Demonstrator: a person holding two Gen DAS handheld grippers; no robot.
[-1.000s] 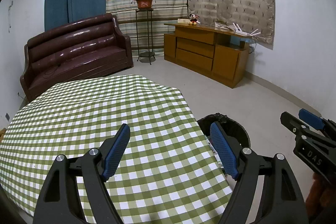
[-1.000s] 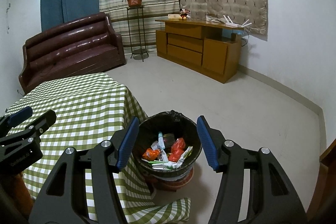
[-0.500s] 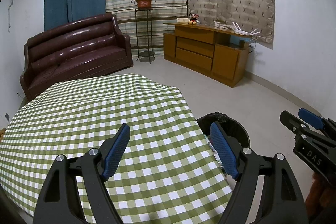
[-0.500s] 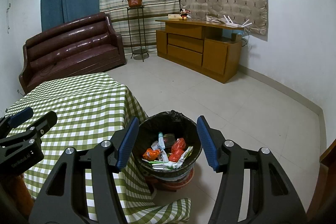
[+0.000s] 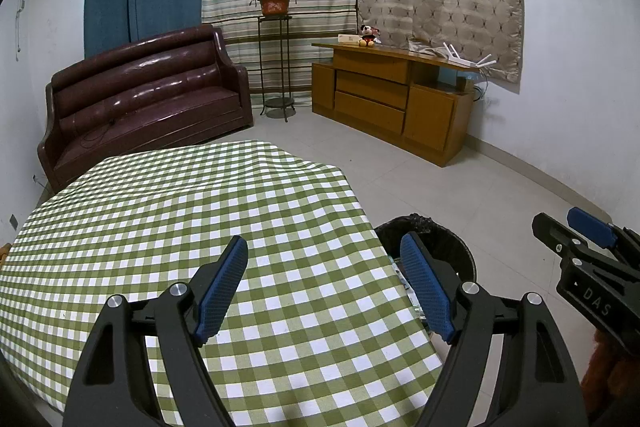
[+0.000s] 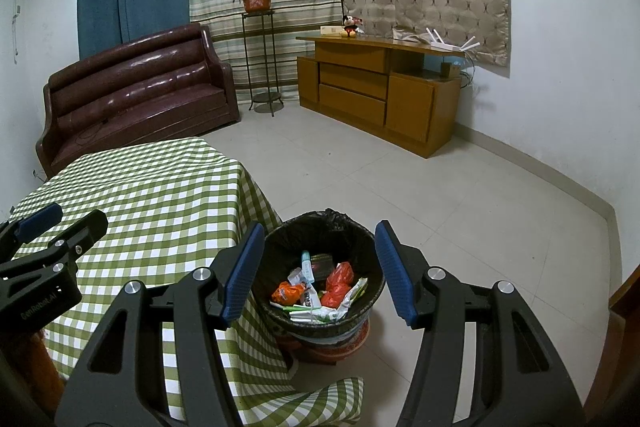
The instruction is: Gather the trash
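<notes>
Your left gripper [image 5: 324, 283] hangs over the green-checked tablecloth [image 5: 180, 227] with its blue pads apart and nothing between them; your right gripper [image 6: 318, 265] is likewise parted and empty, poised above the black-lined trash bin [image 6: 320, 227] — it stands on the floor just beside the table's corner; inside lie the wrappers [image 6: 320, 291], orange, red and white, heaped together.

The tabletop [image 5: 168, 227] lies bare, and the trash bin [image 6: 320, 239] mouth beside it stands open from above.
</notes>
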